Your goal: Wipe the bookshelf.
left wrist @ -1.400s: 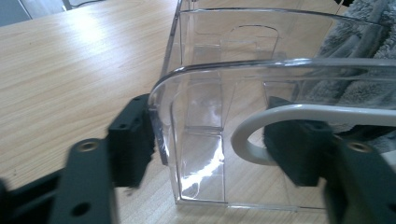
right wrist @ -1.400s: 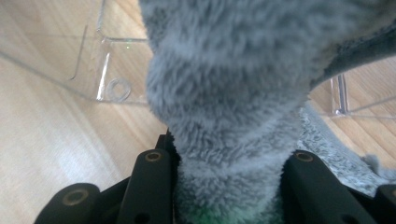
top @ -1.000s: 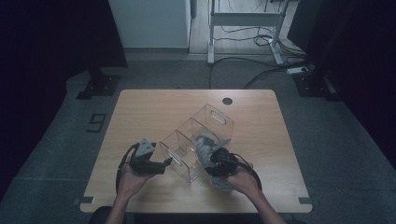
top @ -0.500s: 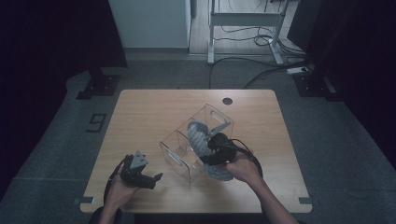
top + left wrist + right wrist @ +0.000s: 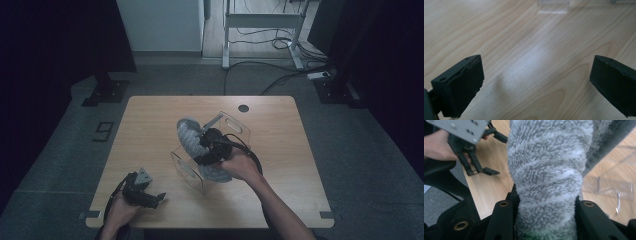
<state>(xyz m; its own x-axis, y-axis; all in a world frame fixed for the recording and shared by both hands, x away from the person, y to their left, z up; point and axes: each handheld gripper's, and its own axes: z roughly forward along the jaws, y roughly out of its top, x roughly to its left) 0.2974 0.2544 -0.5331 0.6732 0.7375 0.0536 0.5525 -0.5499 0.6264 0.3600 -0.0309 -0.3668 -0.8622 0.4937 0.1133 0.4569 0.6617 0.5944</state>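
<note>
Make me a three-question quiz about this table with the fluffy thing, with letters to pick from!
1. Where is the left gripper?
A. near the wooden table's front left corner
B. inside the box
C. on the floor

2. What colour is the fluffy ribbed slipper?
A. red
B. grey
C. yellow

3. What is the right gripper doing?
A. hanging open
B. squeezing the slipper
C. holding a cable

Answers:
1 A, the high view shows it low at the table's front left corner, away from the clear plastic box.
2 B, its pile is grey in the right gripper view.
3 B, both black jaws press on the slipper's sides.
</note>
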